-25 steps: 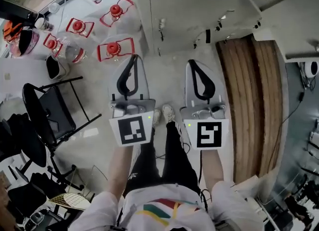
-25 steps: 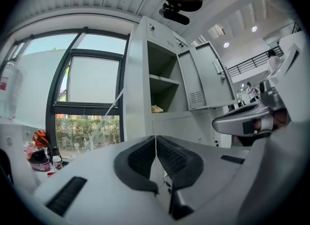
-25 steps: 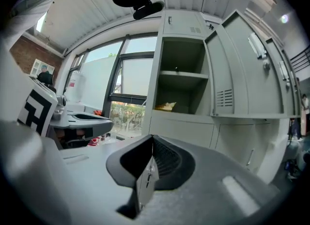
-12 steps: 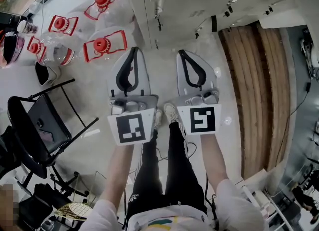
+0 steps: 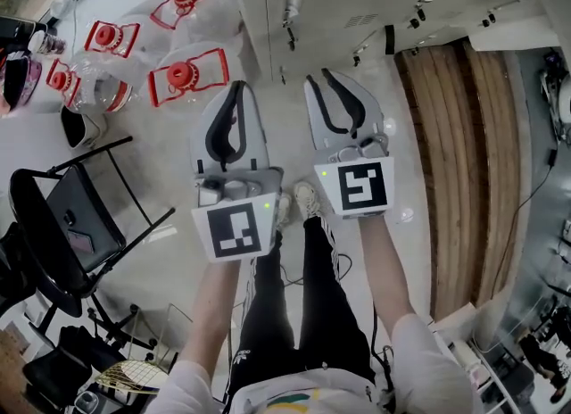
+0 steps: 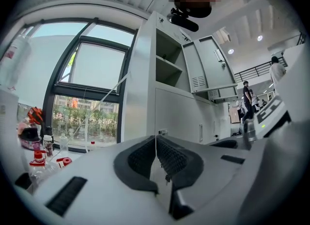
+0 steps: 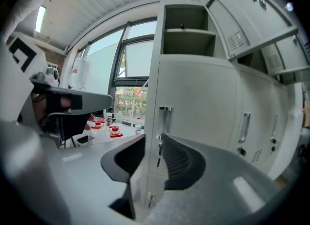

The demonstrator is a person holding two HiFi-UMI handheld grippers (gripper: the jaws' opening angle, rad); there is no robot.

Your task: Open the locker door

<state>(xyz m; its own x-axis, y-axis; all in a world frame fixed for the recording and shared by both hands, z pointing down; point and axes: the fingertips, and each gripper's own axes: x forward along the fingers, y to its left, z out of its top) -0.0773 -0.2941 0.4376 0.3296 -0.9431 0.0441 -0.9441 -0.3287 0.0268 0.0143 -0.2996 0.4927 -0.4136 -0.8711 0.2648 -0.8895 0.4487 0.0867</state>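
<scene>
The left gripper (image 5: 236,91) is held out in front of the person with its fingers (image 6: 140,158) pressed together. The ribbed pads meet along a thin line and nothing is between them.

The right gripper (image 5: 321,78) is just beside it, a little nearer the locker (image 5: 330,2). Its fingers (image 7: 181,163) stand partly apart with a narrow gap, and they hold and touch nothing. Through that gap, in the right gripper view, the closed locker door (image 7: 203,107) shows ahead. Its metal handle (image 7: 164,117) stands upright near the door's left edge, in line with the gap but apart from the pads.

Above this door, a compartment (image 7: 186,27) is open, with its own door swung out to the right.

On the floor to the person's left are clear bottles with red caps (image 5: 183,73) and a black folding chair (image 5: 80,225). To the right, a strip of wooden planks (image 5: 455,162) runs along the floor.
</scene>
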